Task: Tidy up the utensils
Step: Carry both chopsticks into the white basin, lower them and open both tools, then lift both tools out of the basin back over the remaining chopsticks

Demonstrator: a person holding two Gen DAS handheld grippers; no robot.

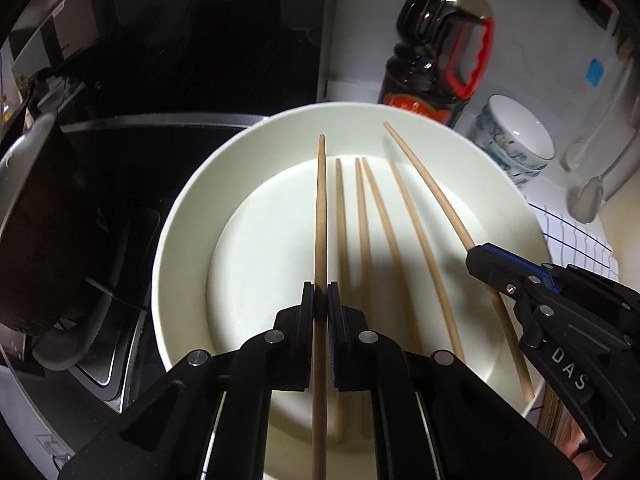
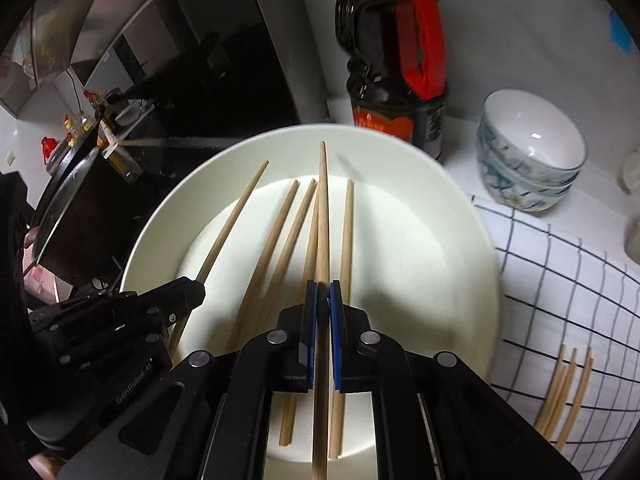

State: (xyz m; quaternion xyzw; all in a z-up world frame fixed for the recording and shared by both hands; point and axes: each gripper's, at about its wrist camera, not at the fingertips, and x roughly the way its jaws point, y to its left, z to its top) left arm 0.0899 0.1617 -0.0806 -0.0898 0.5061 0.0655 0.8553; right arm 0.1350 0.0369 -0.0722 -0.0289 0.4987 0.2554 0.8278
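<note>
One chopstick (image 1: 320, 216) was pinched by the left gripper (image 1: 320, 300), another (image 2: 322, 220) by the right gripper (image 2: 322, 300), both above the plate (image 1: 180, 216) at frame centre, where four more lay. A thin stick could be twisted or dropped if the pinch were slackened.

Light falls hard on the white plate (image 1: 188, 216); everything left of it sinks to near black. My own fingers throw a soft dark shadow across the plate's middle in both views. Glare spots sit on the sauce bottle (image 2: 392, 60) behind the plate. The plate's right rim is smeared in my right view. Fisheye bends the edges, corners vignetted black.
</note>
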